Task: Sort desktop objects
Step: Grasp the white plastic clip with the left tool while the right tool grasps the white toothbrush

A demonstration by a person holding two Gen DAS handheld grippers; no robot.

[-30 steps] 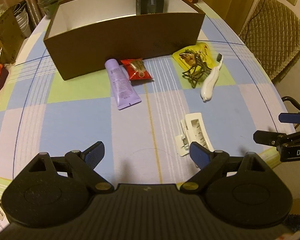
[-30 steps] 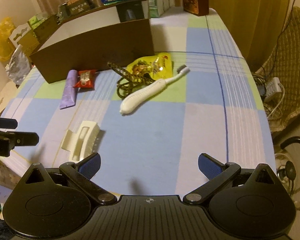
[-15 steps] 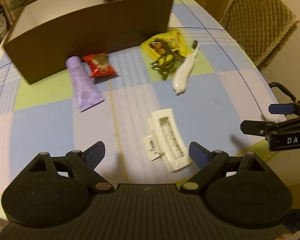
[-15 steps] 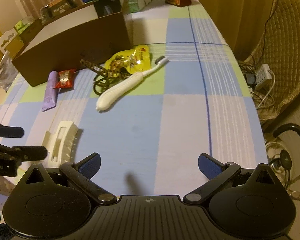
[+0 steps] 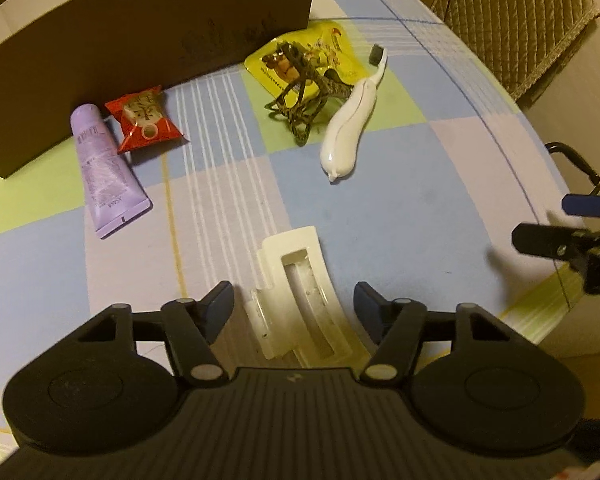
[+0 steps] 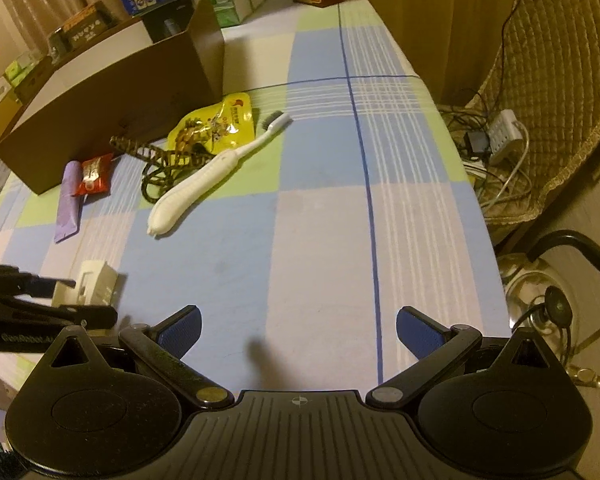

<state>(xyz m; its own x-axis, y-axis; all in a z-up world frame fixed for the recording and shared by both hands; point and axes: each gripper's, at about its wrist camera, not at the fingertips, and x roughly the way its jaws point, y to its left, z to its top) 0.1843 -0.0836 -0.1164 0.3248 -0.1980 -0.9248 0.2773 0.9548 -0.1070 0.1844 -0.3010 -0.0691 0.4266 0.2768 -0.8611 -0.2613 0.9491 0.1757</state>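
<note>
Risk sits mostly with the left gripper [image 5: 294, 310], whose jaws are closing around the cream hair claw clip [image 5: 300, 300] lying flat on the checked surface [image 5: 400, 200]. The clip is between the blue pads, but neither pad touches it yet, so nothing is held. The clip lies slightly askew to the jaws, its long axis running from about 6 toward 12 o'clock in the left wrist view. If one pad meets an edge first, the light plastic could spin or skid across the cloth instead of seating. Its hollow, curved shell may also flex or pop out when squeezed, and a grip too high on it might drop it on the way to the brown box [image 5: 148, 40], which stands far off at 11 o'clock.

The right gripper [image 6: 298, 334] hangs over bare cloth with its jaws wide apart and nothing between them. In the left wrist view it shows at 3 o'clock, near the clip's side, so a lift swung that way could knock the two tools together.

The white electric toothbrush [image 5: 350, 128] at 12 o'clock rests against a tangled dark cord [image 5: 304, 96] lying over a yellow snack pouch [image 5: 320, 56]; lifting one could drag the others. The purple tube [image 5: 102, 168] and red snack packet [image 5: 146, 120] lie close against the box wall, leaving little room for a pad.
</note>
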